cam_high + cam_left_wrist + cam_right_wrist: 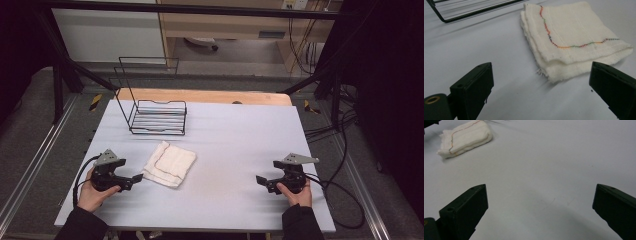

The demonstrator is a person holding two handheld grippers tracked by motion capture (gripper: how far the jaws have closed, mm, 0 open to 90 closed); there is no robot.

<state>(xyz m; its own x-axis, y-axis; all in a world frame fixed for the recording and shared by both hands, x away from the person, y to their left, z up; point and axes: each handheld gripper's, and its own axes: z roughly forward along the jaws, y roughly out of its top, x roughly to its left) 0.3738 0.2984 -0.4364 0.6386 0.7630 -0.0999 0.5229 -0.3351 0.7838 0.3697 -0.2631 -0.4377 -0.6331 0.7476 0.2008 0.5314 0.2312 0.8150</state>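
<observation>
Your left gripper rests low over the counter near its front left edge, and its jaws stand wide apart with nothing between them. The folded white cloth lies flat on the counter just beyond those jaws, slightly toward the middle of the counter, close to the jaw tips but not touching them. In the left gripper view the cloth sits ahead of the gap and toward the jaw on that picture's right, with its nearest corner pointing at you and a line of coloured stitching running across its top layer. Your right gripper is at the front right of the counter, well apart from the cloth, with its jaws pointing inward toward the middle. Those jaws also stand wide apart, over bare counter. In the right gripper view the cloth shows far off at the upper left. A black wire rack stands at the back left of the counter, beyond the cloth and clear of it. Each of your hands holds its gripper from behind, with a cable trailing off toward the counter's side.
</observation>
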